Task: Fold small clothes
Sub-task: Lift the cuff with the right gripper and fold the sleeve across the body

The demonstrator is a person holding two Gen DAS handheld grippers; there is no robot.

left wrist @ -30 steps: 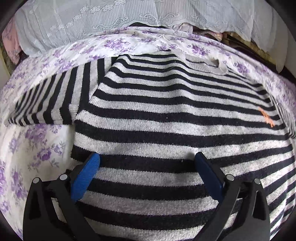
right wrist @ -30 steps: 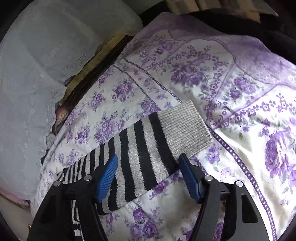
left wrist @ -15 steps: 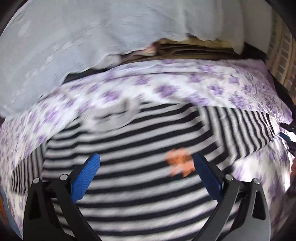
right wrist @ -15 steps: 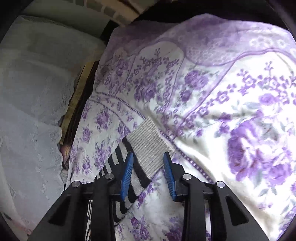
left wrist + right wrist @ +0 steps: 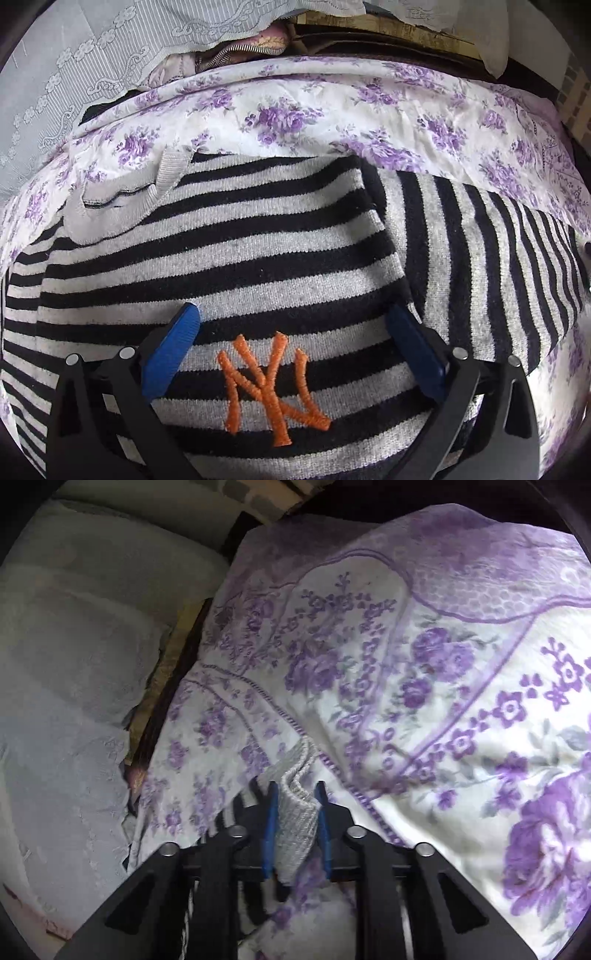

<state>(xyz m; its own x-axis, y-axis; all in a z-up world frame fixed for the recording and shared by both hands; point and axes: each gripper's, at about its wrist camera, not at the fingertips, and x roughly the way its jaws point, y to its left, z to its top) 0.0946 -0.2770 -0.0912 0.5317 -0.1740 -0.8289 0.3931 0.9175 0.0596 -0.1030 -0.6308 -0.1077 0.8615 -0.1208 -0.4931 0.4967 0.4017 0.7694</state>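
Note:
A small black and grey striped sweater [image 5: 258,258] lies flat on a purple-flowered bedsheet [image 5: 314,110], its grey collar [image 5: 122,206] at the left and an orange NY logo [image 5: 273,387] near the bottom. My left gripper [image 5: 291,317] hangs open above the chest, the logo between its blue fingers. One sleeve [image 5: 498,258] runs out to the right. In the right wrist view my right gripper [image 5: 295,794] is closing on the bunched grey sleeve cuff [image 5: 295,805], and both blue pads press on it.
White lace fabric [image 5: 92,55] and a pile of other clothes [image 5: 236,48] lie beyond the far edge of the bed. A pale lace-covered surface [image 5: 74,664] flanks the sheet's [image 5: 461,701] left side. Open sheet spreads ahead of the right gripper.
The left gripper swept sideways over the sweater from the hem area to above the logo. The right gripper's jaws narrowed from wide around the cuff to pinching it.

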